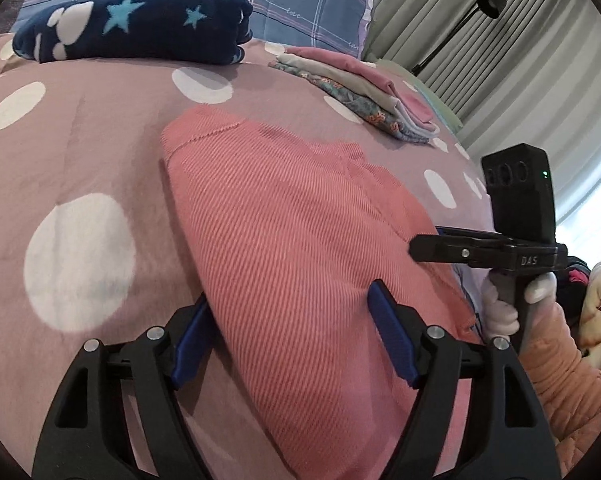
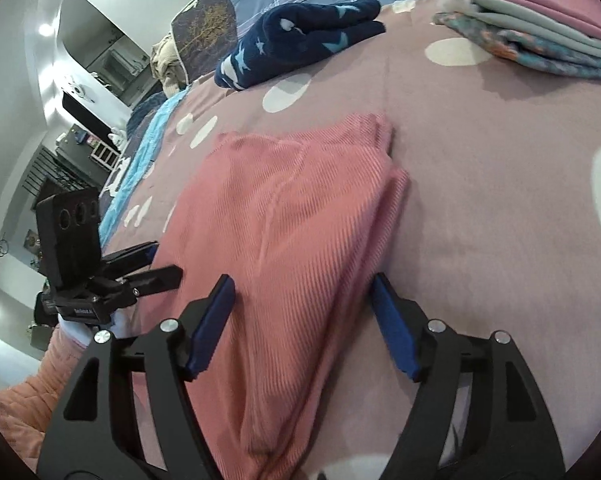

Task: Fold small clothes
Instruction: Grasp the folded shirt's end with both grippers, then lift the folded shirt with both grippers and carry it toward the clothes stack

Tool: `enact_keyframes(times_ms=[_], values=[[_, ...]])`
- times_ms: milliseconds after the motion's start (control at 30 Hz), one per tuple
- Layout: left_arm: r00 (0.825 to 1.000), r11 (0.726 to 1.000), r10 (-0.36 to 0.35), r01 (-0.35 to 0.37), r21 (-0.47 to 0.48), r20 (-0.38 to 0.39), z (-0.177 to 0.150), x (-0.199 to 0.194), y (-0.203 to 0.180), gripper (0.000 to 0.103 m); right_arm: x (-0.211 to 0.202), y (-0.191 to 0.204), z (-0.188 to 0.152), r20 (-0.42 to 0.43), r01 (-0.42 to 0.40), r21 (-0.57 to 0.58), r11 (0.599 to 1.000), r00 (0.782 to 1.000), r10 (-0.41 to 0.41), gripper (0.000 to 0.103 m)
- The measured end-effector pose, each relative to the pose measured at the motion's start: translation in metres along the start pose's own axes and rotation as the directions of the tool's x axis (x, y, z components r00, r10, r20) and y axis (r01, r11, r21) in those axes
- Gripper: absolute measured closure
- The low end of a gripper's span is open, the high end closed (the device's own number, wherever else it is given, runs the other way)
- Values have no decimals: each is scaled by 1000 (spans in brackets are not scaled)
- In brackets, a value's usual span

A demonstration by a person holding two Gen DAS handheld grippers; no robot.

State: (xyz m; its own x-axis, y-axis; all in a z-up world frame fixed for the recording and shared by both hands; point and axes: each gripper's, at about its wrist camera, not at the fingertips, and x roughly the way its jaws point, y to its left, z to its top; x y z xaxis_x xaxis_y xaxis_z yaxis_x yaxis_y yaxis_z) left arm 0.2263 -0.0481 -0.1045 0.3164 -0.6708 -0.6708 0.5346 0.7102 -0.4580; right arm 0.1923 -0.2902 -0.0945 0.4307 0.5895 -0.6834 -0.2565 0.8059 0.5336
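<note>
garment: pink ribbed cloth (image 2: 284, 216), centre frame, flat on spotted bedspread (image 2: 480, 200)
right gripper (image 2: 302, 320): jaws apart, lower frame, straddling cloth
folded stack (image 2: 540, 40): upper right

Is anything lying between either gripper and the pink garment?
Nothing visible. The left gripper and right gripper both stand open directly over the pink garment, with no other item between. The folded pile lies farther back.

Each claw is matte black plastic with cut-out slots in its arms, silver round screw heads at the joints and ribbed dark-blue pads. The left claw (image 1: 290, 312) matches the right claw (image 2: 302, 300). A black camera block with three round lenses tops each handle. The person wears a white glove (image 1: 500, 312) and a quilted peach-orange sleeve (image 1: 568, 384).
</note>
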Motion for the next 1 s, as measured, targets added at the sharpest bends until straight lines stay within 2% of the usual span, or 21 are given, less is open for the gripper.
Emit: enact_keyframes(times_ms=[100, 200, 267, 300, 333, 367, 400, 433, 533, 633, 767, 833, 1000], values=[[1000, 1000, -4, 4, 11, 4, 3, 4, 0, 27, 7, 0, 6, 1, -19, -23, 1000, 1000, 19, 30], [1000, 999, 21, -21, 42, 6, 7, 9, -4, 27, 12, 3, 9, 9, -22, -50, 998, 1000, 22, 31], [999, 997, 42, -43, 57, 12, 8, 10, -6, 28, 15, 7, 10, 20, 27, -75, 997, 999, -26, 43], [998, 996, 54, -55, 66, 18, 9, 10, -8, 34, 15, 10, 10, 30, 60, -86, 994, 998, -58, 47], [998, 995, 62, -64, 81, 27, 8, 8, -10, 39, 15, 15, 8, 44, 99, -99, 990, 995, -95, 57], [997, 992, 72, -76, 105, 42, 7, 4, -15, 51, 15, 19, 7, 53, 112, -109, 988, 993, -107, 67], [994, 988, 89, -95, 122, 57, 6, 1, -19, 62, 13, 26, 5, 65, 124, -122, 985, 991, -117, 73], [992, 983, 108, -117, 141, 72, 6, -3, -23, 66, 10, 34, 3, 84, 150, -143, 978, 987, -139, 80], [979, 967, 143, -169, 190, 146, 1, -27, -45, 72, -4, 57, -4, 157, 215, -210, 954, 970, -184, 83], [964, 950, 152, -204, 238, 219, -3, -52, -70, 75, -36, 89, -19, 270, 276, -271, 922, 941, -203, 83], [944, 930, 125, -219, 296, 305, -4, -86, -111, 76, -79, 120, -39, 385, 335, -314, 888, 900, -203, 83], [934, 917, 107, -225, 329, 340, -2, -98, -134, 76, -106, 134, -49, 446, 370, -314, 875, 871, -208, 83], [910, 889, 53, -231, 395, 412, 17, -109, -189, 76, -163, 144, -56, 551, 416, -265, 870, 806, -218, 83]])
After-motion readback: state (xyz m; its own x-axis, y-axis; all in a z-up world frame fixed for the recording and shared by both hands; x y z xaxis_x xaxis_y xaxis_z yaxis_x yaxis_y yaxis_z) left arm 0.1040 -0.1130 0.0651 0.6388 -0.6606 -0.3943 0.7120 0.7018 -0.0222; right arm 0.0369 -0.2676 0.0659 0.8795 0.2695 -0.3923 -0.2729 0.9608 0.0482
